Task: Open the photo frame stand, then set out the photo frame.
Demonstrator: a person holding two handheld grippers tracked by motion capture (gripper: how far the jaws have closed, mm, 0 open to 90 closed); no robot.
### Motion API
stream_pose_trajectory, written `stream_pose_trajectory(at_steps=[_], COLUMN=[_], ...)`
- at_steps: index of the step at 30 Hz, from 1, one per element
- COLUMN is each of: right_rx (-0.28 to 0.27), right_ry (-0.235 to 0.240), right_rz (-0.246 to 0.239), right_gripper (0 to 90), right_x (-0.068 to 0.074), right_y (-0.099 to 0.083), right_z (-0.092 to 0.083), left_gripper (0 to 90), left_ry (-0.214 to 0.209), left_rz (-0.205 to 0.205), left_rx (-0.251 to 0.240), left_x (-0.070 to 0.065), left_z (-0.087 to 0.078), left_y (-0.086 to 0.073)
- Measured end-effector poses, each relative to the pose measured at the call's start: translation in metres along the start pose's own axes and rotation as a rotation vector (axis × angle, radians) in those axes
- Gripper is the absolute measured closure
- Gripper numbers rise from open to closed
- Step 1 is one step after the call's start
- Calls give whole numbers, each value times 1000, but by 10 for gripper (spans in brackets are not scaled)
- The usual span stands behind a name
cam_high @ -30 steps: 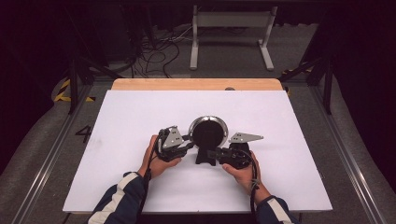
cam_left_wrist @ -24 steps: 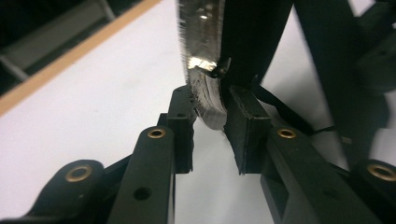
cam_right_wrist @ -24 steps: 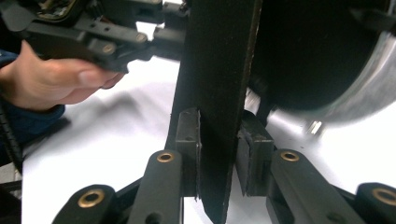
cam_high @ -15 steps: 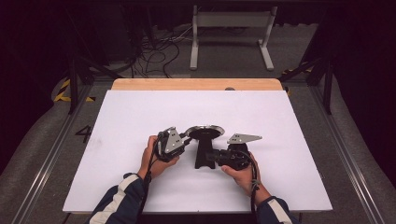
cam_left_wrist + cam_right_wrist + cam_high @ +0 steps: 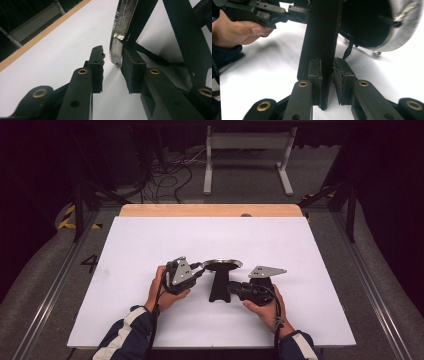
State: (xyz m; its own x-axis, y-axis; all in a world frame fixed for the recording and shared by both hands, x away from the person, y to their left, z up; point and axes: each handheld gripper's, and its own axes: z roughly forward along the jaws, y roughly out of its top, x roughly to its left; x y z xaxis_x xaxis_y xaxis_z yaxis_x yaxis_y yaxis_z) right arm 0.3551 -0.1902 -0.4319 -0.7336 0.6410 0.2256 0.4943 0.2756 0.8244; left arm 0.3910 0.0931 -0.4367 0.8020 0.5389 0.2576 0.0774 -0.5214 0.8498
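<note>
A round mirror with a silver rim (image 5: 222, 264) sits level on top of a black stand (image 5: 219, 290) in the middle of the white table. My left gripper (image 5: 202, 267) reaches in from the left. In the left gripper view its jaws (image 5: 112, 67) have just been opening and straddle the silver rim (image 5: 120, 30), with a gap at the left pad (image 5: 98, 62). My right gripper (image 5: 231, 287) comes from the right. Its jaws (image 5: 327, 75) have just been closing and press on the stand's black upright (image 5: 322, 37). The mirror's dark back (image 5: 372, 22) hangs above.
The white board (image 5: 150, 245) has free room on all sides of the stand. A wooden strip (image 5: 210, 210) runs along its far edge. On the floor beyond lie cables (image 5: 170, 175) and a metal frame (image 5: 247, 150). The other hand (image 5: 237, 32) shows in the right gripper view.
The mirror has tipped from facing up toward the camera to lying flat and edge-on on its stand. Both hands stay almost where they were.
</note>
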Motion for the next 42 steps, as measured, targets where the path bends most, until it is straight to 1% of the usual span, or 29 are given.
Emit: stream_pose_trajectory(at_steps=[1,2,3,4,6,8,9,10,11,14,15,18,20,23,26,29,31,33,35,36,39,41,42], right_rx=[-5,-12,-15,-17,-26,-31,-31,-33,-45,-50,-50,-53,-56,-58,-58,-55,-51,-45,-43,-43,-47,-52,-49], right_ry=[-5,-7,-14,-27,-43,-63,-63,-73,-78,-84,-82,-103,-109,-115,-115,-110,-109,-106,-101,-103,-105,-114,-115], right_rz=[-1,-7,-20,-32,-43,-85,-85,-99,-117,-124,-126,-186,-208,-243,-251,-244,-244,-249,-256,-259,-259,-253,-252], right_gripper=[787,808,831,848,873,889,889,896,898,898,890,883,895,900,900,900,900,900,900,900,900,900,900], right_x=[1,1,3,4,7,13,13,16,20,22,24,32,36,42,45,46,46,48,50,51,54,56,58], right_y=[0,0,1,1,2,4,4,4,5,5,5,7,7,7,6,6,5,5,5,5,6,6,6], right_z=[-3,-5,-7,-8,-11,-14,-14,-15,-16,-17,-18,-18,-17,-14,-11,-8,-6,-2,0,1,5,11,14], left_gripper=[703,699,688,666,623,578,561,561,534,515,507,495,493,476,465,461,428,414,402,402,413,453,457], left_ry=[-8,-6,-8,-15,-12,-20,-20,-20,-37,-46,-62,-83,-99,-108,-106,-102,-99,-83,-79,-85,-99,-112,-109], left_rz=[-5,9,14,12,14,4,4,4,-5,-15,-23,-3,11,9,-11,-35,-33,-38,-45,-48,-50,-50,-56], left_rx=[-6,-5,-4,-5,0,-4,-4,-3,-3,-5,-5,-10,-7,12,34,30,34,36,30,22,28,31,32], left_x=[0,0,0,0,-1,0,0,0,2,4,4,3,3,4,7,9,10,9,10,10,10,9,8], left_z=[-1,-3,-3,-3,-3,-2,-2,-2,-2,-2,-3,-4,-3,2,7,8,9,9,9,9,11,14,16], left_y=[0,1,1,1,2,1,1,1,1,1,1,4,6,4,1,-1,-1,-1,-1,-1,-1,-1,-1])
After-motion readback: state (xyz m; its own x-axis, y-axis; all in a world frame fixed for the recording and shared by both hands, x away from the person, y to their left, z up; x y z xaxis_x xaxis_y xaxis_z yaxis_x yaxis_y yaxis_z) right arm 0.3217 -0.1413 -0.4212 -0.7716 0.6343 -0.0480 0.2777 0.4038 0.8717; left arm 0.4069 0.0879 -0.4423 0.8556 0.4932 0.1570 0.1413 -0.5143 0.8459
